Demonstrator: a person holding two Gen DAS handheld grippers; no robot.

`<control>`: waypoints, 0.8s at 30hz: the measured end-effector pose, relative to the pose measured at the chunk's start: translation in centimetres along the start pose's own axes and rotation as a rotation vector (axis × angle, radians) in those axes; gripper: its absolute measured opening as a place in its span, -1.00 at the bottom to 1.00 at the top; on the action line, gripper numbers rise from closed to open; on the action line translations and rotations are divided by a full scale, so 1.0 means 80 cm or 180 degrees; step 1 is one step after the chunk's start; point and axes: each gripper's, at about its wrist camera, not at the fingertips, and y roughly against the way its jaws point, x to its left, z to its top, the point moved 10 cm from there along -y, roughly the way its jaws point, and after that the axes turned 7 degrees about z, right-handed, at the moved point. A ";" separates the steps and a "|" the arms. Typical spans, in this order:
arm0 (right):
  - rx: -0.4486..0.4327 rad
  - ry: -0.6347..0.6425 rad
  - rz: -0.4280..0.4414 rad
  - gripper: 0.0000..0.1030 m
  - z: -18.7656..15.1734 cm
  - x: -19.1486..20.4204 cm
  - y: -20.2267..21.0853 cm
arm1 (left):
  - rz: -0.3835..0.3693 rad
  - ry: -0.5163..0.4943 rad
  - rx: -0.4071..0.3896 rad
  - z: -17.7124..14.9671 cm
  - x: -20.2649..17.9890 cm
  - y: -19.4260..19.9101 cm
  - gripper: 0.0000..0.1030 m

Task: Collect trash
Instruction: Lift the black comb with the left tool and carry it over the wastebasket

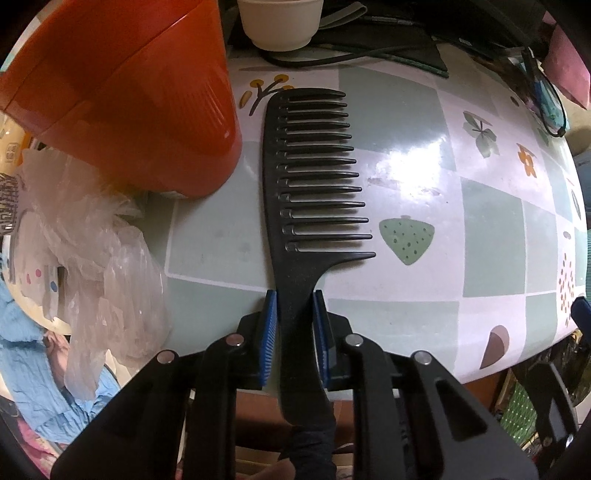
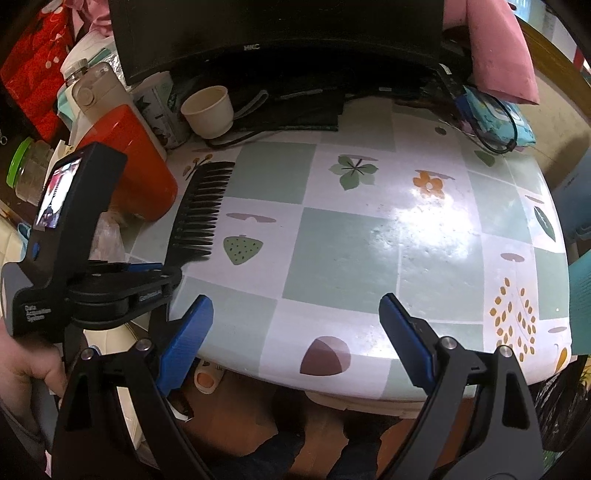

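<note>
Left gripper [image 1: 294,301] clamps the comb [image 1: 295,206] handle — right gripper [image 2: 295,306] gapes wide.

Glossy table [image 2: 343,258] with green-and-white patterned cloth, bright glare, dark monitor [image 2: 273,33] behind, brown floor [image 2: 236,417]

My left wrist view close over black wide-tooth plastic comb [image 1: 314,177]; right view higher, further back, shares comb [image 2: 201,212], checked floral tablecloth [image 2: 343,258]
</note>
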 end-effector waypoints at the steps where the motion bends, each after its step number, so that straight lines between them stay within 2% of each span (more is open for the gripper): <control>1: 0.0002 -0.0006 0.0000 0.76 -0.002 -0.001 0.000 | -0.0009 0.0006 -0.0003 -0.004 0.000 0.000 -0.64; 8: 0.0003 -0.0086 -0.0015 0.76 -0.010 -0.015 0.003 | -0.0043 0.0010 -0.0042 -0.009 0.001 0.016 -0.64; 24: -0.0160 -0.0354 -0.0038 0.76 0.004 -0.054 0.031 | -0.0107 0.0005 -0.0269 0.012 0.011 0.087 -0.64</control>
